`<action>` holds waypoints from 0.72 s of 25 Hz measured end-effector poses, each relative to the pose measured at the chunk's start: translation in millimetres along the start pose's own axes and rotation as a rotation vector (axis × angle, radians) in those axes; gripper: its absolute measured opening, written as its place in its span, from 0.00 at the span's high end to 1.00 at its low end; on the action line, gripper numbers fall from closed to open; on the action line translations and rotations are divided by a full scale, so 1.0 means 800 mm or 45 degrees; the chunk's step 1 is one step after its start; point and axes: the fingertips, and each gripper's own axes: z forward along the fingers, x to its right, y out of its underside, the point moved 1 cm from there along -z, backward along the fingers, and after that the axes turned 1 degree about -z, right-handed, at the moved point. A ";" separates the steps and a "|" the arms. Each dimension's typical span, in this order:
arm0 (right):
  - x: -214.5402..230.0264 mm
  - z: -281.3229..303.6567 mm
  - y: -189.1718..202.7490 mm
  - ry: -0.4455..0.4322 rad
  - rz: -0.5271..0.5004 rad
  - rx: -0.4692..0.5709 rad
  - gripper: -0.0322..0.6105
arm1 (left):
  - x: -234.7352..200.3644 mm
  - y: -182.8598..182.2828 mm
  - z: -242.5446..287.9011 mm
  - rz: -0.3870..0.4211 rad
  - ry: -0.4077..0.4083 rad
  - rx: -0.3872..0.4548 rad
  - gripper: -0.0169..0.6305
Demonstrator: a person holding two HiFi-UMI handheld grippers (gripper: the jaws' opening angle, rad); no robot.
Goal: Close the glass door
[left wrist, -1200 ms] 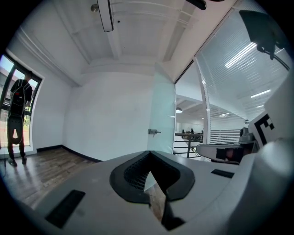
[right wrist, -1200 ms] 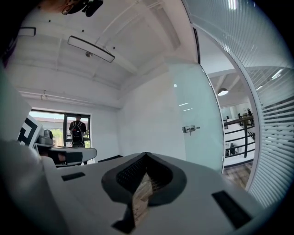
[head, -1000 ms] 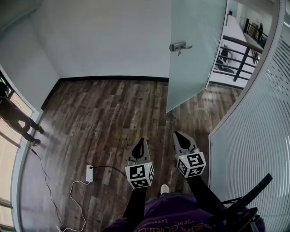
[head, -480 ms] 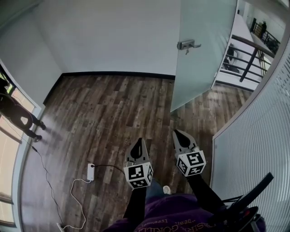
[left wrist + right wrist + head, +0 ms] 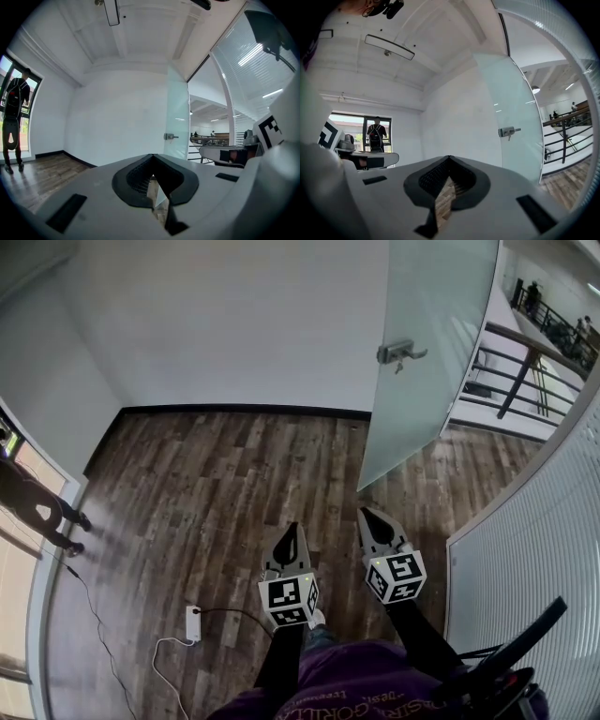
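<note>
Glass door (image 5: 427, 381) ajar. Left gripper (image 5: 292, 527) and right gripper (image 5: 364, 514) side by side above wood floor (image 5: 206, 484), well apart from door; jaws of both pressed together, empty.

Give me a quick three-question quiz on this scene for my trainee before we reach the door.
1. Fill in: the left gripper and the right gripper both have their fingers ___, with nothing between them.
2. True or false: the frosted glass door with the silver metal lever handle stands open into the room.
3. In the head view, which is nearer that door? A) left gripper B) right gripper C) both equally

Key: 1 shut; 2 true; 3 B.
</note>
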 end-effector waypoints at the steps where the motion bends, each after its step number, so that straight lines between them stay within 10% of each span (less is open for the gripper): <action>1: -0.001 0.013 -0.002 0.002 -0.002 0.003 0.96 | -0.009 -0.003 0.010 0.001 0.003 0.002 0.97; 18: -0.026 0.154 0.003 0.019 0.011 -0.037 0.96 | -0.124 -0.011 0.102 -0.062 0.009 -0.014 0.97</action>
